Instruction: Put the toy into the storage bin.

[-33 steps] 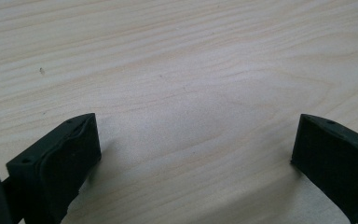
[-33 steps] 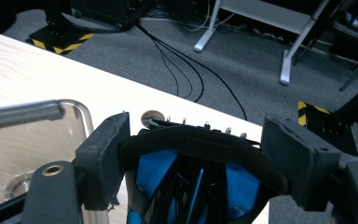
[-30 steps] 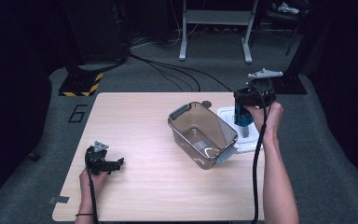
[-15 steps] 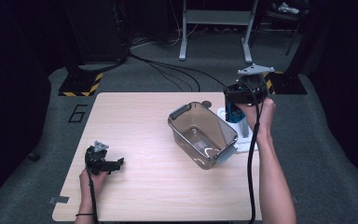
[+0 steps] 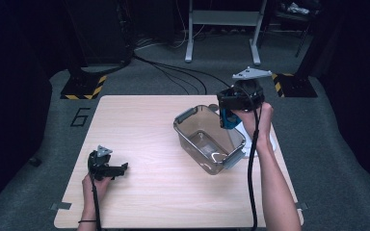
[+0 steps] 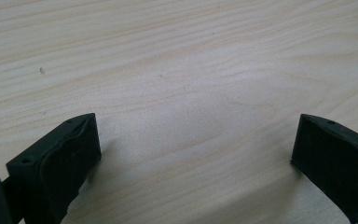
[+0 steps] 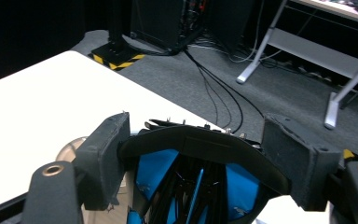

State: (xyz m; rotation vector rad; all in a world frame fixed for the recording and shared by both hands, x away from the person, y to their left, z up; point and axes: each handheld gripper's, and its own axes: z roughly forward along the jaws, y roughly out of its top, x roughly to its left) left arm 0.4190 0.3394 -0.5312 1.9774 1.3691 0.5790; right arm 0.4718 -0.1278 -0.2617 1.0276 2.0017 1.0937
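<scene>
My right gripper (image 5: 231, 111) is raised over the far right rim of a clear plastic bin (image 5: 191, 136) and points down. Its jaws are shut on a black-rimmed thing with blue panels (image 5: 229, 122). In the right gripper view both pads press the black rim of that blue and black thing (image 7: 191, 179), with my right gripper (image 7: 198, 133) around it. What the thing is I cannot tell. My left gripper (image 5: 120, 168) rests on the wooden table (image 5: 139, 120) at the front left. In the left gripper view my left gripper (image 6: 196, 140) stands wide open over bare wood.
A white tray or lid (image 5: 266, 143) lies on the table right of the bin, partly under my right hand. A small round item (image 5: 213, 107) sits just behind the bin. Cables (image 5: 173, 72) and a metal stand (image 5: 224, 19) are on the floor beyond the table.
My right hand has lifted the blue and black thing off the white tray and carried it left to the bin's far right rim. The left gripper has stayed in place.
</scene>
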